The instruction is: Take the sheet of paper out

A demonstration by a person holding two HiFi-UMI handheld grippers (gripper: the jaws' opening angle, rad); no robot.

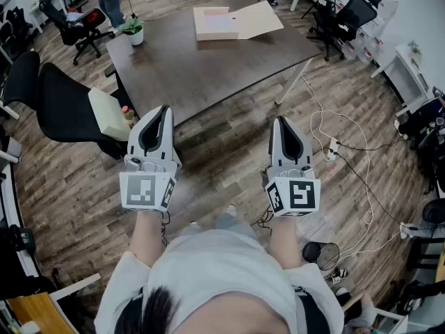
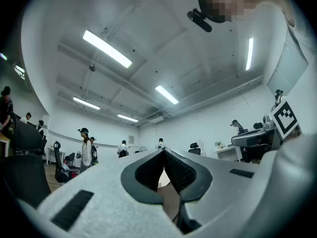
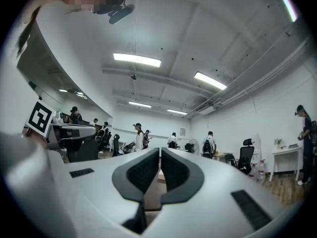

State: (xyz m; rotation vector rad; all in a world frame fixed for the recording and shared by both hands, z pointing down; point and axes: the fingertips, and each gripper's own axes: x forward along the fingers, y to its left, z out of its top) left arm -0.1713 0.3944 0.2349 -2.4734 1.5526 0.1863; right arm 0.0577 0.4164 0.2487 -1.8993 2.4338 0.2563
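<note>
Left gripper (image 1: 165,108), right gripper (image 1: 280,119): jaws pressed together; ceiling lights (image 2: 107,48) only in their views.

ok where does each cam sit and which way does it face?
Head view: on the person's head, facing steeply down at floor, table and folder; shows forearms, left gripper, right gripper.
Left gripper view: on the left gripper, facing along its shut jaws, slightly up at ceiling lights; sleeve at right.
Right gripper view: on the right gripper, same heading, jaws shut; sleeve at left.
Shared: each gripper view catches the other gripper's marker cube; head view shows both.
</note>
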